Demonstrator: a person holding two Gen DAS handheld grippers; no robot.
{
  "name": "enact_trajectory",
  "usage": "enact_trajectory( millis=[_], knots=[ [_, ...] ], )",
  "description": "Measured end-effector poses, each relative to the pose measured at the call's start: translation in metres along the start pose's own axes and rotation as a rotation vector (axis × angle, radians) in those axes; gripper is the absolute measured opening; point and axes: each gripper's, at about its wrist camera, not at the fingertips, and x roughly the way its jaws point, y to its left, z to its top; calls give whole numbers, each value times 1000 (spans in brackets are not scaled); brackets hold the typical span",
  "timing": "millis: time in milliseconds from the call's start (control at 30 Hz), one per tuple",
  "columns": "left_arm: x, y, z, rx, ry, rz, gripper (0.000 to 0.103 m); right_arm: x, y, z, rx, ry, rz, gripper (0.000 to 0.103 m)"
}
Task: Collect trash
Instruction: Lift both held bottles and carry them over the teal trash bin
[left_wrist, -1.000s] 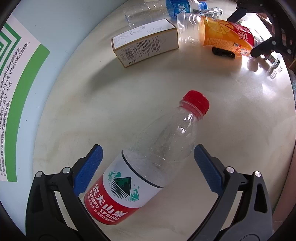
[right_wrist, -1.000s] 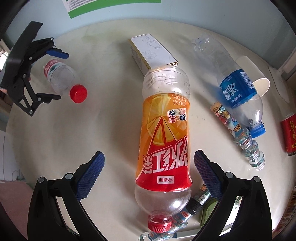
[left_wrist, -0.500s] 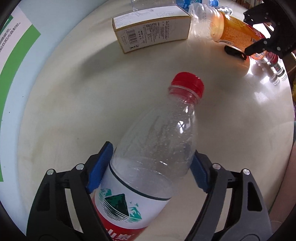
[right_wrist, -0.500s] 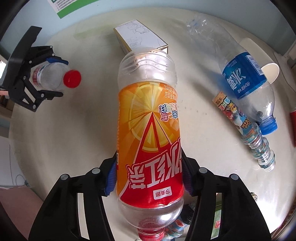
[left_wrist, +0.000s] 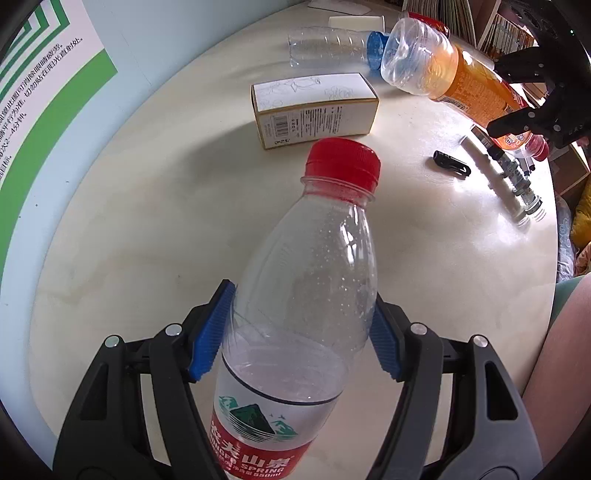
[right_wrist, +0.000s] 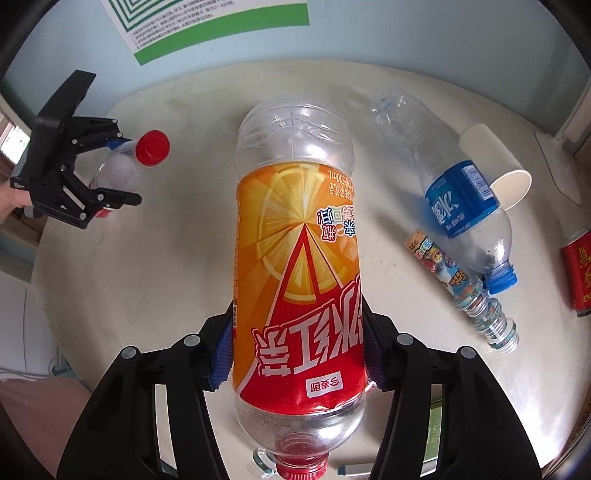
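Fingers (left_wrist: 212, 334): we're closing L gripper (left_wrist: 299, 332) on water bottle (left_wrist: 306, 280), R gripper (right_wrist: 299, 354) clamping orange bottle (right_wrist: 295, 229), both off worktop (left_wrist: 147, 221).

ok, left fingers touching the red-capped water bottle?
Touching. Left wrist view: both blue fingers press the red-capped water bottle, closing further, denting its clear wall.

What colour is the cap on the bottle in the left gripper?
Red. The cap of the clear water bottle shows best in the left wrist view.
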Motion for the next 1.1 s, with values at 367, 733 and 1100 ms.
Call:
enact_trajectory(
  millis=[367, 733, 1100],
  knots=[
    [-70, -32, 29, 23, -113, 51, 64, -79, 15, -14, -4, -179, -45, 57],
    [-108, -101, 58, 125, -225, -1, 63, -153, 8, -93, 127, -275, -149, 57],
    [-125, -215, 91, 360, -236, -139, 63, -210, 1, -231, 381, -263, -293, 57]
  ],
)
